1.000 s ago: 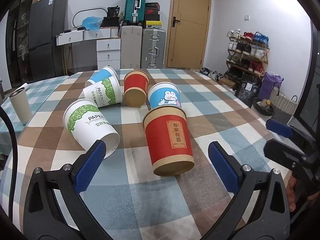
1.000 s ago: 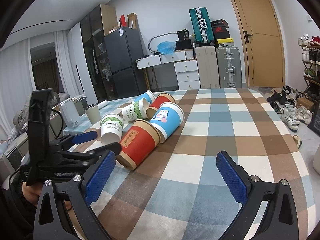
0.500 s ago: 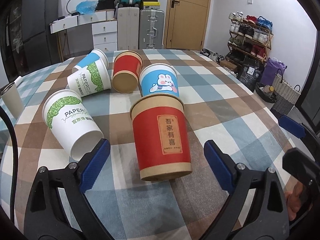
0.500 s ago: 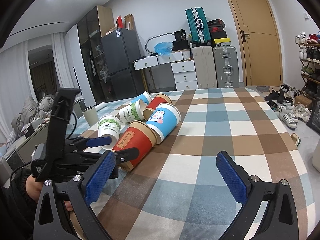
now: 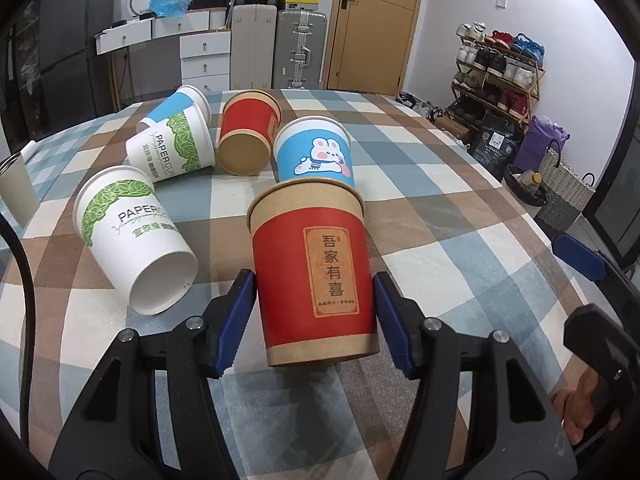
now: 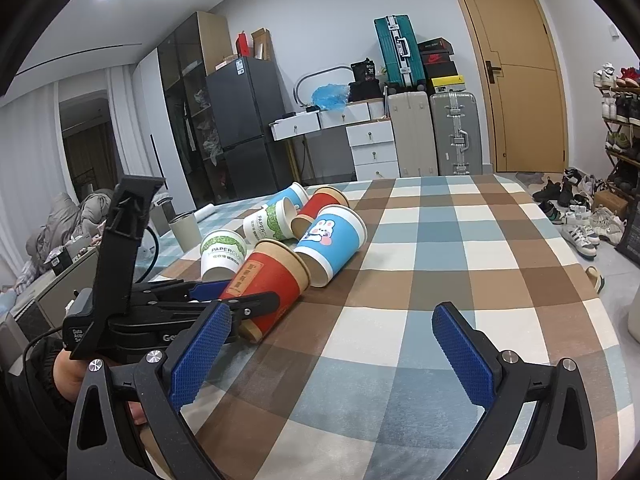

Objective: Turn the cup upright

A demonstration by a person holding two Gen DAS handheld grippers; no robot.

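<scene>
The left gripper (image 5: 314,300) has closed its blue pads (image 5: 237,320) against both sides of the red cup (image 5: 316,276), gripping it low on the body near the base. That cup lies on its side on the checked table (image 5: 460,240), base toward the camera and mouth pointing far; the side view from the right wrist shows it (image 6: 270,280) tipped over with one finger across its near flank (the label with Chinese characters faces up).

The right gripper (image 6: 332,356) hangs spread wide over bare tablecloth (image 6: 440,280), holding nothing, to the right of the cups and apart from them.

Just beyond the red cup's mouth lies a blue bunny cup (image 5: 314,152), also on its side and touching the red cup's rim. To the left of the red cup, near it, a white cup (image 5: 134,236) with green leaf print lies with its base toward the camera. Farther off lie a second white cup (image 5: 174,150), a blue-and-white cup (image 5: 176,106) behind it, and a second red cup (image 5: 248,134), all tipped over and bunched together. A beige tumbler (image 5: 14,190) stands upright at the far left edge of the table.
</scene>
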